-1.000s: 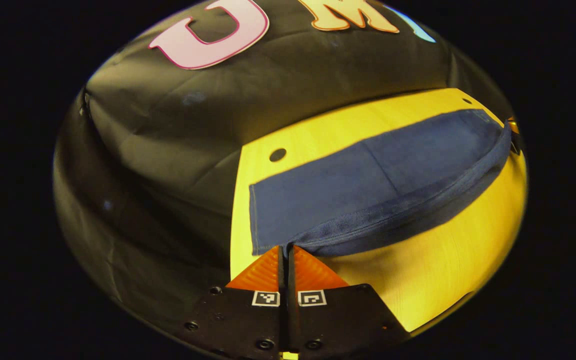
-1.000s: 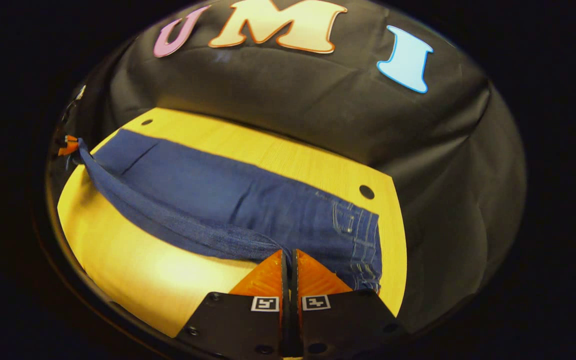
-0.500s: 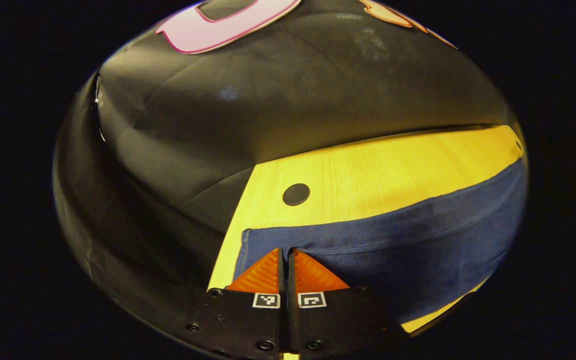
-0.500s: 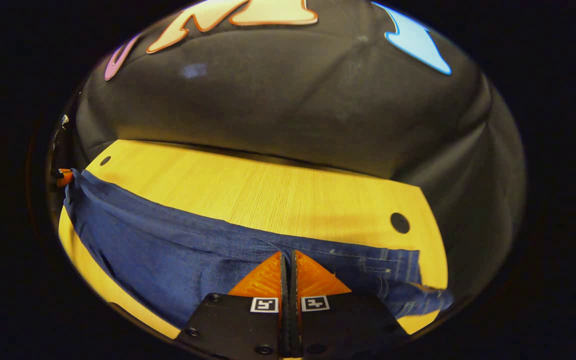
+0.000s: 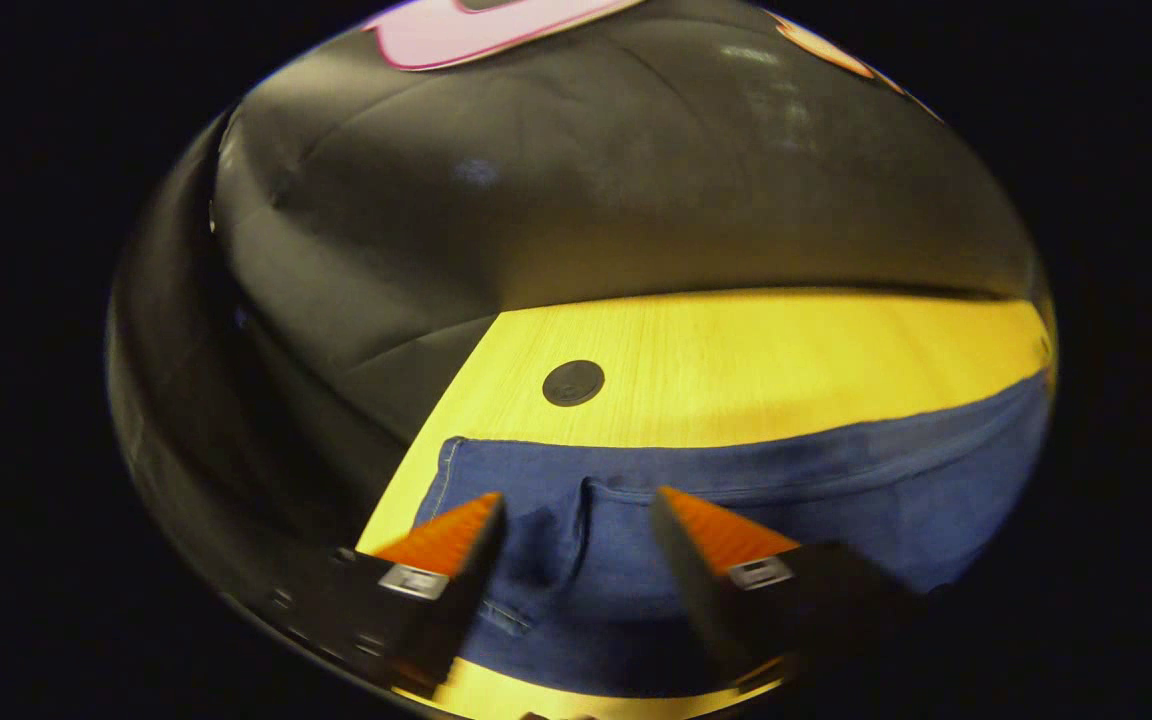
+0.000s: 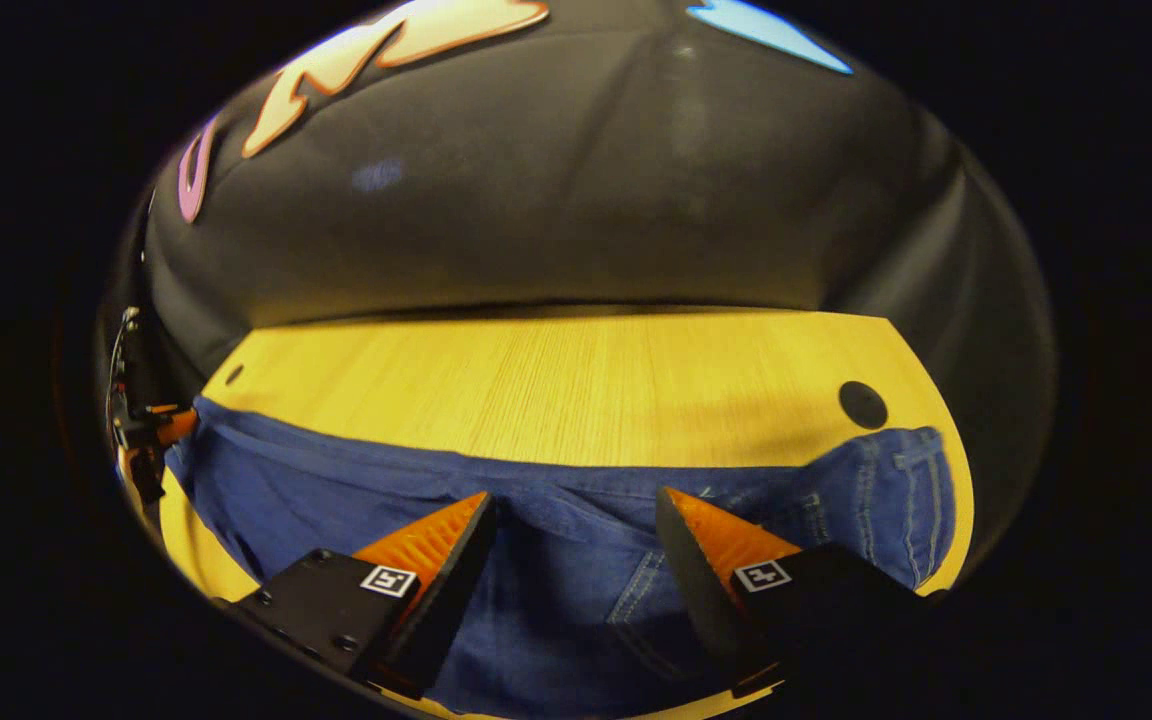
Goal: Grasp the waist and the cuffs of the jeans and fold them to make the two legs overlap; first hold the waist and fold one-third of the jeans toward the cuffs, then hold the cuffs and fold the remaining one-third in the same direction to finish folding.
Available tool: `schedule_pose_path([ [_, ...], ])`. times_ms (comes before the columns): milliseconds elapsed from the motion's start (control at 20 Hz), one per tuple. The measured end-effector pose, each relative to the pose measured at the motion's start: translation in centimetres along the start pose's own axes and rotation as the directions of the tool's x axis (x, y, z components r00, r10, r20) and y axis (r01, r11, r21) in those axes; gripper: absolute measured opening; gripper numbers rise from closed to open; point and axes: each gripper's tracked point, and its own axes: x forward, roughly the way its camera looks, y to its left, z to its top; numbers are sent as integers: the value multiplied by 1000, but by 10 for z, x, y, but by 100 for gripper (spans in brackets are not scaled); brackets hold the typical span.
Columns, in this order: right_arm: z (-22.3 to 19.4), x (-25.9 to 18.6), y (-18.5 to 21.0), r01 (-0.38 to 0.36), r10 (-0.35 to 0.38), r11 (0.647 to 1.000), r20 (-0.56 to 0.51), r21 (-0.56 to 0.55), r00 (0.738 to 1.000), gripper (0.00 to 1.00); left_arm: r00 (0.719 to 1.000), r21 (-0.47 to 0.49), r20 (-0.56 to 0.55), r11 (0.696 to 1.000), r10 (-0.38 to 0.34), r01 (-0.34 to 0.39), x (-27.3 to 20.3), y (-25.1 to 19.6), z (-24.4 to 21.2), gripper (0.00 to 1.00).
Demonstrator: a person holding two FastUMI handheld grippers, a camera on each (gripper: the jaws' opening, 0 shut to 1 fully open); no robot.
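Blue jeans [image 5: 786, 510] lie lengthwise on the yellow wooden table [image 5: 736, 350], one leg folded over the other. My left gripper [image 5: 576, 505] stands open just above the cuff end [image 5: 456, 480], nothing between its orange fingers [image 5: 436, 535]. In the right gripper view the jeans [image 6: 336, 495] run across the table [image 6: 556, 390], with the stitched waist [image 6: 886, 490] at the right. My right gripper [image 6: 576, 505] is open over the waist part, fingers [image 6: 426, 540] apart from the cloth. The left gripper [image 6: 151, 435] shows small at the far left.
Black cloth walls close in the table at the back and both sides. A round hole [image 5: 573, 383] sits in the tabletop near the cuffs, another hole [image 6: 863, 404] near the waist. Bare tabletop lies behind the jeans.
Both grippers carried the lifted edge of the jeans across and down onto the far leg, then opened and let go. The cloth now lies flat.
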Motion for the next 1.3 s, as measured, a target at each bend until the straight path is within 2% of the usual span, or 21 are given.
schedule_pose_path([
  [50, 6, -12, -12, 11, -12, 1000, 27, 18, 1000, 99, 999, -29, 33, 1000, 0, 1, -11, -3, 6, 100],
  [150, 17, -38, -43, 63, -67, 997, 72, 53, 995, 99, 997, -78, 81, 997, -10, 16, -28, -5, 18, 96],
  [350, -4, -72, -163, 242, -248, 966, 55, 86, 967, 98, 987, -133, 151, 988, -57, 77, -66, -21, 22, 96],
  [400, -12, -78, -185, 274, -278, 957, 37, 93, 960, 95, 986, -137, 158, 987, -61, 83, -74, -26, 18, 96],
  [500, -31, -80, -215, 293, -296, 947, 5, 133, 955, 99, 988, -140, 145, 987, -59, 79, -87, -34, 5, 96],
  [550, -40, -75, -223, 290, -291, 944, -17, 158, 957, 99, 989, -145, 135, 987, -54, 73, -92, -37, -1, 96],
  [600, -44, -69, -215, 288, -286, 940, -38, 181, 958, 96, 990, -153, 130, 986, -54, 74, -95, -41, -6, 96],
  [700, -46, -61, -215, 271, -263, 939, -66, 213, 963, 99, 991, -173, 122, 982, -56, 77, -103, -48, -14, 96],
  [750, -46, -64, -217, 262, -251, 940, -75, 220, 965, 96, 991, -179, 124, 981, -51, 73, -107, -50, -14, 96],
  [900, -41, -69, -215, 233, -225, 942, -58, 242, 973, 99, 990, -184, 138, 981, -37, 62, -116, -50, -10, 96],
  [950, -38, -72, -217, 236, -233, 943, -37, 236, 972, 93, 988, -184, 147, 981, -35, 62, -120, -50, -8, 96],
  [1050, -34, -73, -209, 206, -211, 948, -5, 244, 977, 92, 987, -186, 158, 980, -35, 64, -125, -51, -5, 96],
  [1200, -31, -74, -196, 215, -220, 924, -19, 317, 975, 51, 986, -194, 160, 978, -48, 79, -129, -52, -8, 96],
  [1300, -29, -74, -195, 228, -237, 910, -17, 348, 971, 30, 985, -216, 159, 971, -70, 104, -128, -55, -11, 96],
])
